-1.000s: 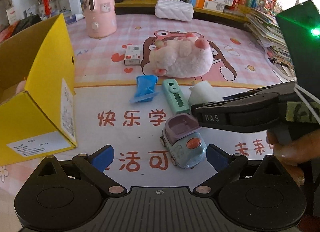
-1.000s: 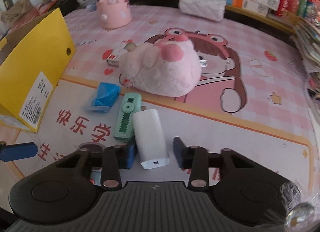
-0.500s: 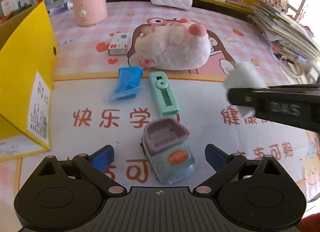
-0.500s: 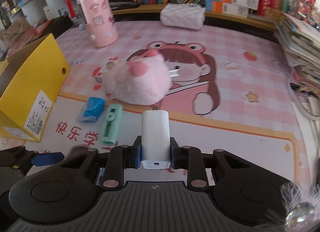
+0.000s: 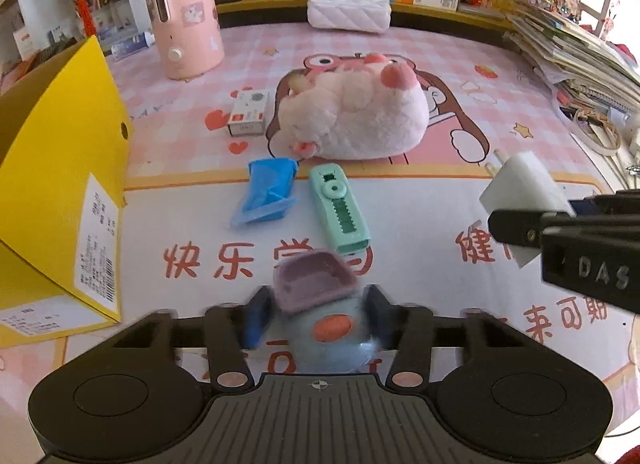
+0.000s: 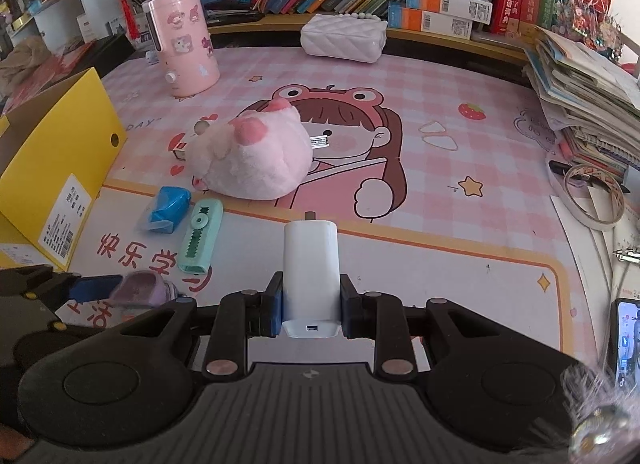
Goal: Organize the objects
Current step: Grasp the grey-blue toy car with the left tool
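Note:
My left gripper [image 5: 318, 322] is shut on a small toy car [image 5: 324, 320], pale blue with a purple top, low over the mat. My right gripper [image 6: 310, 304] is shut on a white charger [image 6: 311, 268] and holds it above the mat; the charger also shows in the left wrist view [image 5: 520, 188]. A yellow box [image 5: 60, 168] stands open at the left. A pink plush toy [image 5: 356, 116], a blue packet [image 5: 266, 192], a green correction tape [image 5: 340, 210] and a small white box [image 5: 249, 112] lie on the mat.
A pink humidifier [image 5: 186, 12] and a white quilted pouch [image 5: 349, 10] stand at the back before a row of books. A pile of books [image 6: 580, 96] and a tape roll [image 6: 594, 196] sit at the right. A phone [image 6: 628, 336] lies near the right edge.
My left gripper has moved forward and closed on the toy car. My right gripper closed on the white charger and lifted it up and to the right.

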### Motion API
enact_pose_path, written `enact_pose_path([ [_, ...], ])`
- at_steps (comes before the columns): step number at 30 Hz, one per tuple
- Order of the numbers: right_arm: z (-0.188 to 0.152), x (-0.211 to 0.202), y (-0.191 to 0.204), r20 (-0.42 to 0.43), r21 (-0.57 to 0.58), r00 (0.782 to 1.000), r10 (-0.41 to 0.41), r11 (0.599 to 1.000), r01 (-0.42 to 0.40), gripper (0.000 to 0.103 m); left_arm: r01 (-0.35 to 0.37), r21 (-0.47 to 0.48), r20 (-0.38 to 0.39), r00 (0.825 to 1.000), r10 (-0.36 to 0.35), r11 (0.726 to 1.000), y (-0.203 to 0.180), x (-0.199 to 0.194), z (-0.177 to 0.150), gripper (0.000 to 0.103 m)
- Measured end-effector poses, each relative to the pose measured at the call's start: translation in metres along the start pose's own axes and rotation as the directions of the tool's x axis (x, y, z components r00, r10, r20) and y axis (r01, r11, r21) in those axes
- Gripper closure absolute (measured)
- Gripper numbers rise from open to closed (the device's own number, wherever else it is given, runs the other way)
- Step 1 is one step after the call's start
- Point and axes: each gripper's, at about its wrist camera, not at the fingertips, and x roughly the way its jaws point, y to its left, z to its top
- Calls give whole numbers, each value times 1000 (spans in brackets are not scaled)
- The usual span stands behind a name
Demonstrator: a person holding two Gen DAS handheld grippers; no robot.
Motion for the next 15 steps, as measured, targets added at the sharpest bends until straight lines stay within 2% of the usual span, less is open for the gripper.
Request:
enact_pose_path([
  [3,-2,0,3,-4,-9,1000,3,1000,-3,78,17,-7,9,1000,-17,1000,2,-3,-1,61],
  [9,-3,-2,6,-1,6,1000,2,1000,-2,78,16,-20,120,993,-13,1000,9,-28,4,62],
  [15,-6,-5,17,-3,34,1000,20,999,-20,78,15,-60,172,985,-4,998,26,-50,-2,62],
])
